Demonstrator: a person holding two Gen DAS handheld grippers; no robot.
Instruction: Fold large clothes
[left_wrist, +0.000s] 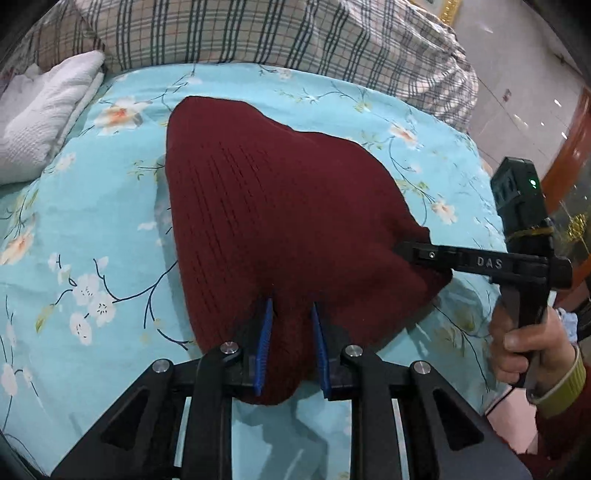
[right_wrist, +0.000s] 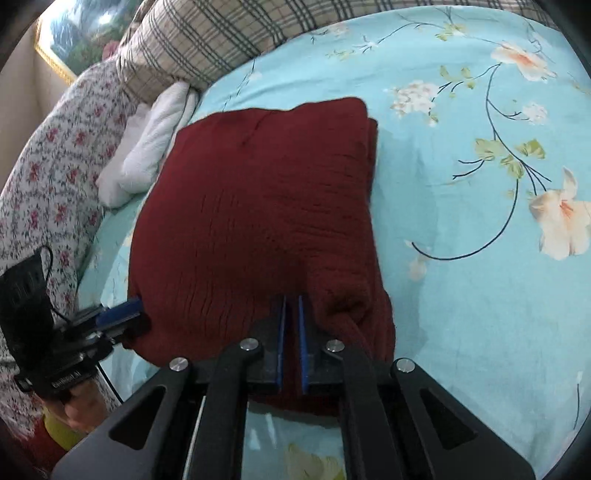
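A dark red knit sweater, folded to a rough square, lies on a light-blue flowered bed sheet. My left gripper is shut on the sweater's near edge, and the knit bulges between its blue pads. In the right wrist view the left gripper bites the near left corner. My right gripper has its blue pads almost together, pinching a thin fold of the near edge. From the left wrist view the right gripper meets the sweater's right edge.
A plaid quilt is bunched along the far side of the bed. A white textured cloth lies at the far left, beside a red-flowered cover. A person's hand holds the right gripper's handle. Tiled floor lies beyond the bed's right edge.
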